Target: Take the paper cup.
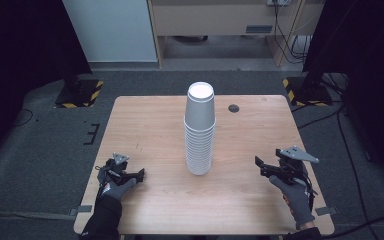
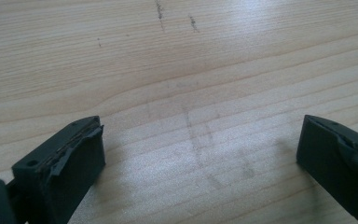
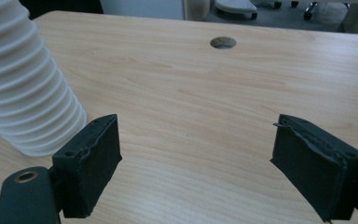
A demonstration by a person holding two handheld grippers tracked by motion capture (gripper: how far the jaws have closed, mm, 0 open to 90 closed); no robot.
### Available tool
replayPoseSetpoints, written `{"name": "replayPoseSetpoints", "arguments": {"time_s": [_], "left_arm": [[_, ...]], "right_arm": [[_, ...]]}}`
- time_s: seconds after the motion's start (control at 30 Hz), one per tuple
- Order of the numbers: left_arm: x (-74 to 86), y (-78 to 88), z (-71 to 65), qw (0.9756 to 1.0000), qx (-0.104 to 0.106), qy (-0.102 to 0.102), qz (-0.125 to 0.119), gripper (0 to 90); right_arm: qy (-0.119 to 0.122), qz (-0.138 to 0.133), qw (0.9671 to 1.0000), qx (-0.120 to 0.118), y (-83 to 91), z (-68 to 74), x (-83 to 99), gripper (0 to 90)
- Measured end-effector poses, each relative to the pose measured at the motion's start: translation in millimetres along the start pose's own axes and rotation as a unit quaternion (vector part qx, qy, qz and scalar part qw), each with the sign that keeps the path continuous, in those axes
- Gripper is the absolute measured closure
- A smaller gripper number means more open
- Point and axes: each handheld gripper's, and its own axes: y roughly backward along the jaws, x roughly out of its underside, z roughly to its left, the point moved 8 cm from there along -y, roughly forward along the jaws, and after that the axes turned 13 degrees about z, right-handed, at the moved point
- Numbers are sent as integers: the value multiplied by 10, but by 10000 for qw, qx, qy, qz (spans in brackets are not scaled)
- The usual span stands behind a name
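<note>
Stacked white paper cups (image 1: 199, 131) stand upside down in one tall column near the middle of a light wooden table (image 1: 150, 125), seen from the high view. The column rests on the open rim of the lowest cup, and the flat base of the topmost cup faces up. In the right gripper view the same stack shows at the left edge as a ridged white tower of overlapping rims.

A person's two gloved hands come in from the near edge of the table, each holding a black two-jaw gripper. The left gripper (image 1: 141, 174) lies low over the table near its front left corner, well apart from the cups, pointing toward them. In the left gripper view its jaws stand wide apart with only bare wood grain and a few faint pencil marks between them; it holds nothing.

The right gripper (image 1: 258, 165) is near the front right of the table, with a grey three-cornered plate on top, and points toward the stack. In the right gripper view its jaws are also spread wide, with bare tabletop between them; it grips nothing.

A small round cable hole (image 1: 234, 108) sits in the table behind and to the right of the cups.
</note>
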Motion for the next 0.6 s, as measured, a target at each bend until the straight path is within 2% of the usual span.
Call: {"name": "replayPoseSetpoints", "arguments": {"time_s": [0.47, 0.6], "left_arm": [[0, 0, 0, 10000, -1, 0, -1, 0], [0, 0, 0, 10000, -1, 0, -1, 0]], "right_arm": [[180, -328, 9990, -257, 178, 226, -238, 143], [264, -487, 9980, -314, 262, 310, -356, 142]]}}
